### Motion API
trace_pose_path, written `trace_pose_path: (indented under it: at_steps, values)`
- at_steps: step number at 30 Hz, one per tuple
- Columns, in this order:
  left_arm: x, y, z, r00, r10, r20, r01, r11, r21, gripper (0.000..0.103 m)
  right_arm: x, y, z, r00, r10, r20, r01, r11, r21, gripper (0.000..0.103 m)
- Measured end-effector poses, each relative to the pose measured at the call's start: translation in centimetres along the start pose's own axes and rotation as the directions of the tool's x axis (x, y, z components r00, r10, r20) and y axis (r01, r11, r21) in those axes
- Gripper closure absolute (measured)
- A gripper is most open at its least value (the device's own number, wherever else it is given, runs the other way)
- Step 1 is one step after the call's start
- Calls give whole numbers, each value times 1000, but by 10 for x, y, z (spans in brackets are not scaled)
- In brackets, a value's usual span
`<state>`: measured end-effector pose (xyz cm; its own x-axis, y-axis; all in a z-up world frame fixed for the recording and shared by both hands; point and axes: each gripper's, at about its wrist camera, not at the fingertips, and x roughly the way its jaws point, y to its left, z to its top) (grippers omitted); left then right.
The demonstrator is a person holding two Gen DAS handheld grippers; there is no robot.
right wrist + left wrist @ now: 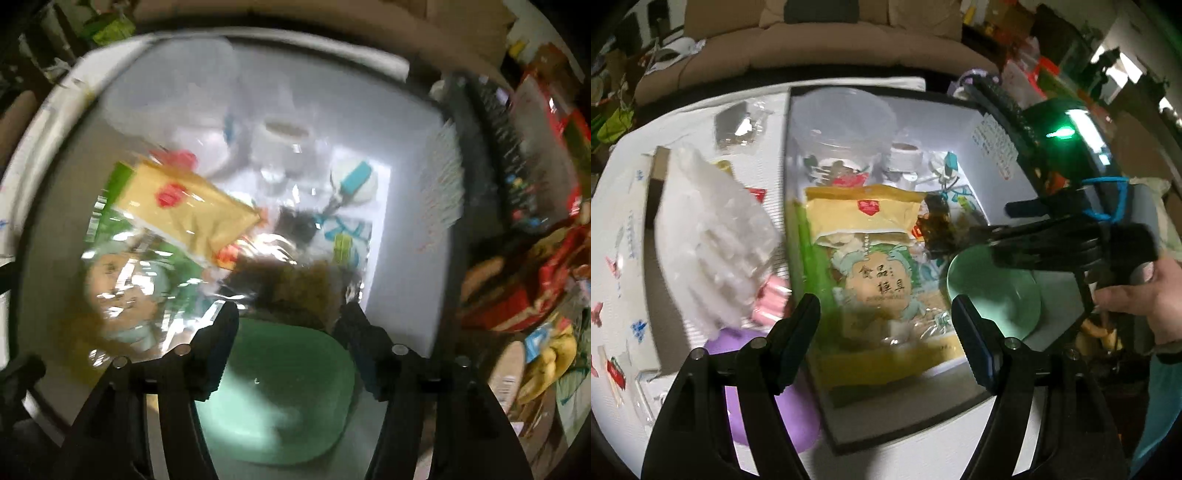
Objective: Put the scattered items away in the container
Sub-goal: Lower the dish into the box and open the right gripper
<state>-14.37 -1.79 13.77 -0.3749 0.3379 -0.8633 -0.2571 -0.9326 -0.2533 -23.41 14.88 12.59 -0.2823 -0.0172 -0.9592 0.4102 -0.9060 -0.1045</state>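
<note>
Container (1004,125): a shallow white box with a dark rim, already holding most of the clutter. It lies directly ahead of and under both grippers.

Inside, just beyond the left gripper (886,314), lies a yellow snack bag (875,266) with a cartoon figure and a red mark, flat on the box floor. Jaws spread wide, nothing between the pads; the bag shows through the gap but is not touched. A green strip (809,251) runs along the bag's edge on that gripper's left-finger side.

Right of the left gripper's tips sits a pale green bowl (993,295), also in the box. The right gripper (286,317) hovers straight over this bowl (280,387), pointing steeply down, jaws apart. A dark, crumpled packet (936,225) sits just at its fingertips; whether the pads still touch it cannot be told, the view being blurred. No earlier view to compare.

Farther ahead in the box: a clear plastic tub (846,125), a white tape roll (905,155), small bits near the far wall.

Outside the box, left of the left gripper: crinkled clear plastic packaging (713,236), a pink item (772,299), a purple object (768,398), all on a white tabletop (624,229).

A person's hand (1141,299) grips the right tool's handle.
</note>
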Motion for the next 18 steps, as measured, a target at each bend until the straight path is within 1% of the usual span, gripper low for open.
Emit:
trace_pose_path:
  at_steps: [1,2,3,5,6,7,8,9,10,12,13,15,17,18]
  values:
    - [-8,3,-4,1000,-10,18,10,1000,-8,27,-9,0,-4,1000,3,22,-3,1000,-5,39]
    - [-15,7,-9,999,1,34,-1,1000,-14,25,-20,-1,-9,999,4,52,-4,1000,-9,39]
    - [-24,12,-16,999,13,52,-12,1000,-18,25,-31,0,-15,996,11,91,-10,1000,-15,39]
    - [-39,20,-27,996,-5,86,7,1000,-20,25,-49,9,-20,990,15,139,-13,1000,-14,36]
    - [-49,27,-35,994,-3,106,6,1000,-28,24,-60,13,-27,985,26,170,-24,1000,-14,35]
    - [-58,33,-41,992,9,123,-5,999,-34,19,-71,18,-34,979,48,200,-46,999,-14,32]
    - [-67,39,-48,990,22,142,-17,999,-39,12,-80,22,-41,971,72,228,-71,997,-13,25]
    - [-74,46,-54,987,37,157,-31,999,-44,7,-88,27,-47,964,87,252,-86,996,-15,22]
    - [-82,53,-61,983,61,171,-52,997,-55,0,-98,36,-54,953,109,284,-107,994,-21,20]
    - [-94,72,-76,979,90,185,-73,993,-94,0,-111,53,-63,932,149,329,-147,989,-32,19]
    - [-97,82,-82,979,96,178,-76,990,-116,0,-118,59,-68,923,167,346,-165,986,-35,18]
    - [-102,100,-95,979,119,166,-92,983,-157,0,-126,79,-79,896,224,384,-220,974,-54,15]
    - [-104,117,-110,978,132,163,-99,976,-195,0,-133,102,-89,872,250,421,-240,968,-77,10]
    - [-105,124,-117,977,134,167,-97,972,-216,0,-135,113,-93,862,259,437,-245,965,-89,10]
